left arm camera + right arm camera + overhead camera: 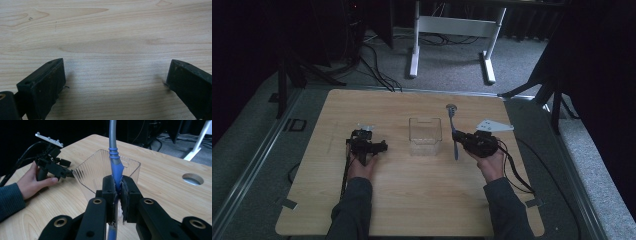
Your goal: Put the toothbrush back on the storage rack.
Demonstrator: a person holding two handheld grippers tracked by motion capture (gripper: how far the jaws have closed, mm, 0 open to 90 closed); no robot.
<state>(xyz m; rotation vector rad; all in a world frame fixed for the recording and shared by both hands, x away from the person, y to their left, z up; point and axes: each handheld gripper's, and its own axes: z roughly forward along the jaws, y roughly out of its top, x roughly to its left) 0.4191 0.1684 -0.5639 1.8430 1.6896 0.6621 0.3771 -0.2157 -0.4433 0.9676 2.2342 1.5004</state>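
Right hand-held gripper, high view: clamped on blue-handled utensil just right of clear container on table; left hand-held gripper rests apart, left of container. Left gripper view: jaws wide, bare wood between. Right gripper view: pads pinch blue handle, metal shaft rising upward, container behind.

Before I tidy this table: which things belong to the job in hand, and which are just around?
In the job:
- utensil with blue handle, clamped in the right gripper
- clear plastic container
- left gripper, open, resting on the table

Just around:
- white desk frame on the floor behind
- floor cables
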